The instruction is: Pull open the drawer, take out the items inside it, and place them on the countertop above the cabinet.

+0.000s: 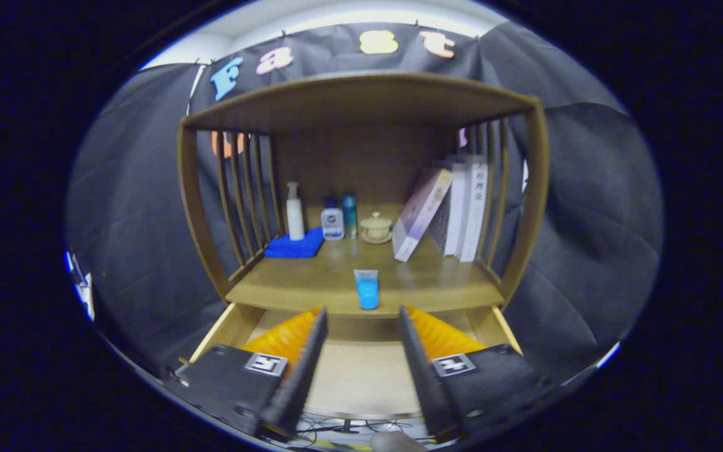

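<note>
The drawer (pixel 230 326) of the wooden cabinet stands pulled out below the countertop (pixel 311 285), and its bare wooden floor shows between my fingers. A small blue tube (pixel 367 289) lies on the countertop near its front edge, just beyond the fingertips. My gripper (pixel 361 317) hovers over the drawer, open, with nothing between its fingers.
At the back of the countertop stand a white pump bottle (pixel 295 212) on a blue cloth (pixel 295 246), a small white bottle (pixel 332 221), a teal bottle (pixel 349 215), a lidded cup (pixel 376 227) and leaning books (pixel 455 210). Slatted side rails and a top shelf (pixel 361 97) enclose it.
</note>
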`<state>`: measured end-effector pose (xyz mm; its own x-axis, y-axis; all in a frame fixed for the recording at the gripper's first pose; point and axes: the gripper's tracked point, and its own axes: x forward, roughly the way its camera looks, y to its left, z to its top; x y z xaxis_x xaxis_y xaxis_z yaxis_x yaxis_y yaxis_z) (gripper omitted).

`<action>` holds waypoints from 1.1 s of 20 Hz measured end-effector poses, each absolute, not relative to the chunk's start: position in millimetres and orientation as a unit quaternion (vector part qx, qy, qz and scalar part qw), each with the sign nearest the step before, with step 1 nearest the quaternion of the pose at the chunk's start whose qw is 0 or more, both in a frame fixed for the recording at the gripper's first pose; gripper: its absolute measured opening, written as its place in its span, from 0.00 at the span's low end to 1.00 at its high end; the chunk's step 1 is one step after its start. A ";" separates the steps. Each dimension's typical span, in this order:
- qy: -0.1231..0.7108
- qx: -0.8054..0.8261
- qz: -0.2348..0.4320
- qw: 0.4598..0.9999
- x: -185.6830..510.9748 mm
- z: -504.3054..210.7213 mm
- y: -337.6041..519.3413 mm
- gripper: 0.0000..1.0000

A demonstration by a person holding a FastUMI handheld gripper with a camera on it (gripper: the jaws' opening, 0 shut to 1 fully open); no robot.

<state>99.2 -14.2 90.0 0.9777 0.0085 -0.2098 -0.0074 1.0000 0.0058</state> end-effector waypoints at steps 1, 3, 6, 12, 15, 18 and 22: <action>0.081 0.011 -0.006 0.997 84.5 87.5 -18.7 0.88; 0.032 0.028 -0.021 0.999 58.1 92.7 -18.9 1.00; -0.021 0.034 -0.030 0.999 20.9 87.8 -13.6 1.00; -0.069 0.021 0.004 0.997 -27.9 58.6 8.4 1.00; -0.051 0.008 -0.014 0.999 -33.7 17.0 -1.5 1.00; -0.022 0.012 -0.012 1.000 -35.1 -22.3 -3.4 1.00; 0.012 0.025 -0.023 0.999 -22.6 -68.8 -16.9 1.00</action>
<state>-22.6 -16.9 -68.8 0.9987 -0.0447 -0.0260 0.0459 0.9977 0.0491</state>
